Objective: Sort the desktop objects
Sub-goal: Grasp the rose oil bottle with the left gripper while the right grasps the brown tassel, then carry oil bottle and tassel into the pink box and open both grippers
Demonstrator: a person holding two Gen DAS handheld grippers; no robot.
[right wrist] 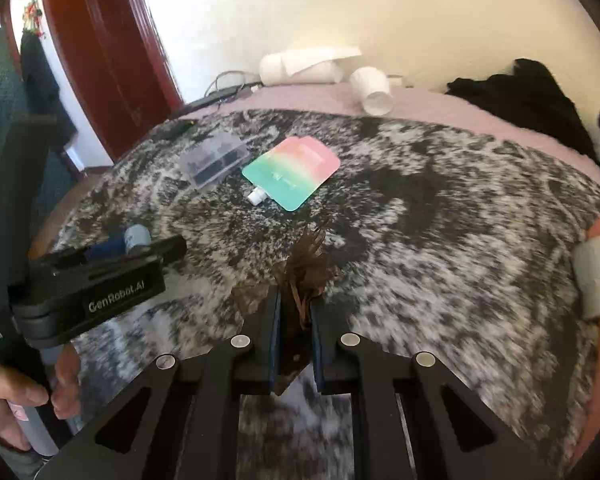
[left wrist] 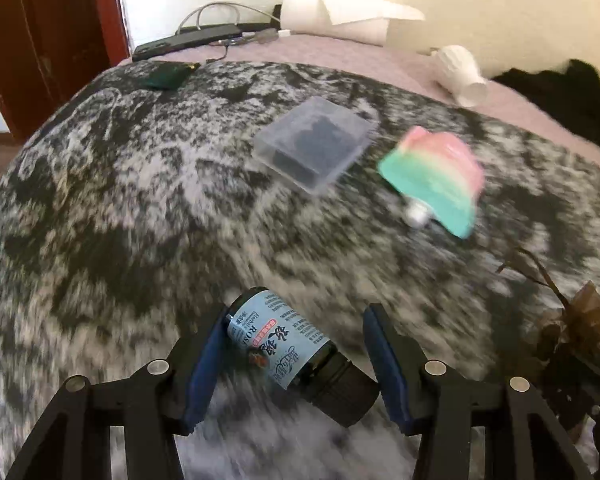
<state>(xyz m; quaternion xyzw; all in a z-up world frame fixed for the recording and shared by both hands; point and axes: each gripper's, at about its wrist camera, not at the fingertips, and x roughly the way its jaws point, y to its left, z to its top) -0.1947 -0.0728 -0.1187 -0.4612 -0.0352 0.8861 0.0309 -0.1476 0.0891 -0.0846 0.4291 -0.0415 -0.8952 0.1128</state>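
Left claw (left wrist: 296, 356): jaws part-open, bottle (left wrist: 288, 344) lying slantwise between them, left pad touching label end, right pad apart from cap; not clamped. Right claw (right wrist: 294, 320): jaws closed on brown dried flower (right wrist: 304, 266), bloom sticking out beyond fingertips. Ahead of left claw, well apart: clear box (left wrist: 314, 148), pouch (left wrist: 436, 176) to its right. Same pair ahead-left of right claw. All on mottled blanket (left wrist: 120, 200). Far beyond: paper rolls (left wrist: 340, 14), cables (left wrist: 220, 20). Hand (right wrist: 16, 404) grips left handle.
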